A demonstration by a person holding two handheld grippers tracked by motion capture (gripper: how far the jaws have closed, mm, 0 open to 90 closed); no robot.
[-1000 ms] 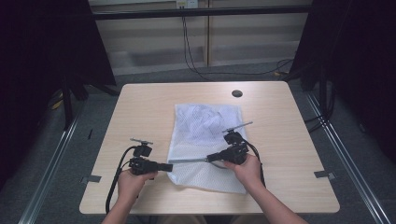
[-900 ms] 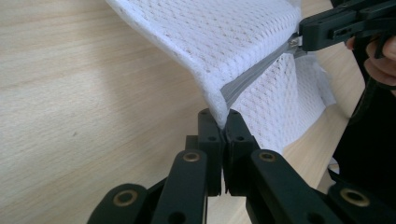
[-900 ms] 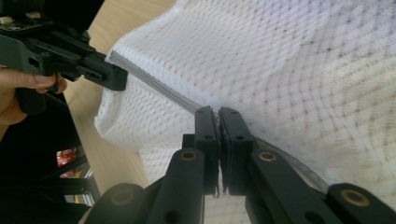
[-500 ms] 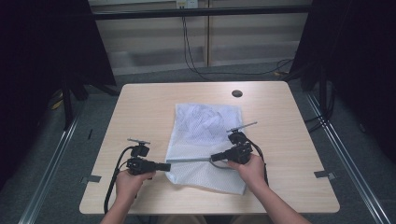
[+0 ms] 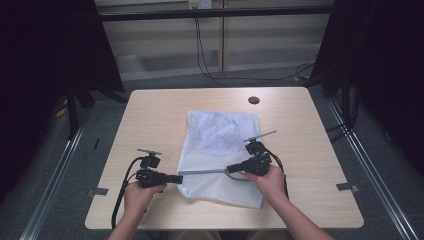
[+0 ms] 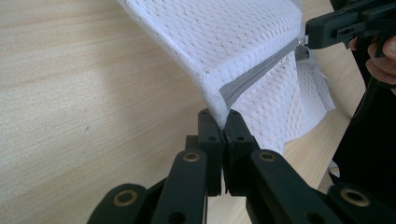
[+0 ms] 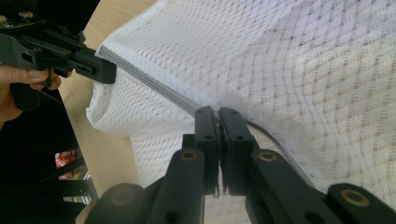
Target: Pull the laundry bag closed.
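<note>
High view, left to right: left hand-held gripper (image 5: 175,178) clenched on the near-left end of the grey zipper (image 5: 207,172) of a white mesh laundry bag (image 5: 220,150), which lies mid-tabletop (image 5: 150,110) with its near edge lifted; right hand-held gripper (image 5: 231,169) clenched at the zipper's other end, apparently on the slider, though the pull itself is hidden. Step judged in hand: working the zipper along a taut track; next move calls for the left grip anchoring while the right draws the slider steadily along the line.
</note>
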